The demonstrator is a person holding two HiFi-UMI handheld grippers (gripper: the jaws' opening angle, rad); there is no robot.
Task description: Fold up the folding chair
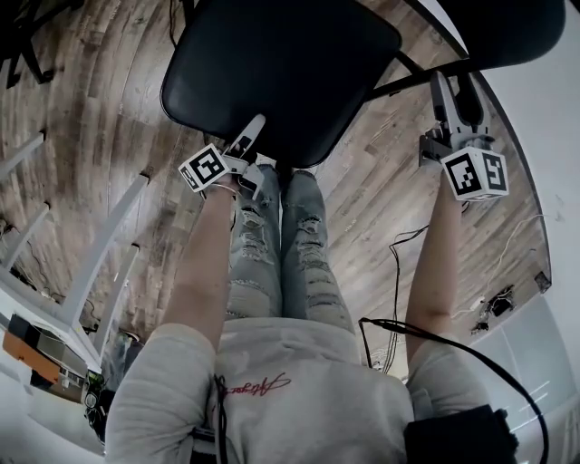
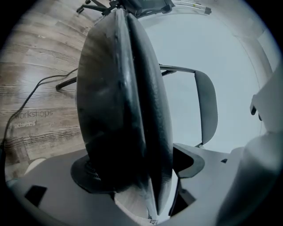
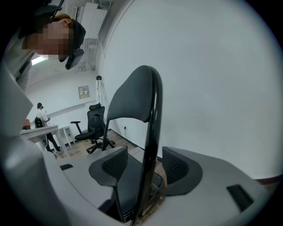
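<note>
The black folding chair stands in front of me, its padded seat at the top of the head view and its backrest at the top right. My left gripper reaches the seat's near edge. In the left gripper view the seat runs edge-on between the jaws of the left gripper: it lies against the left pad, and a gap shows at the right pad. My right gripper is at the chair's side frame. Its jaws straddle the thin black frame tube of the backrest, with room on both sides of the right gripper.
The chair stands on a wooden floor beside a white wall. A black cable trails on the floor at the right. White table legs stand at the left. An office chair and a person at a desk are far back.
</note>
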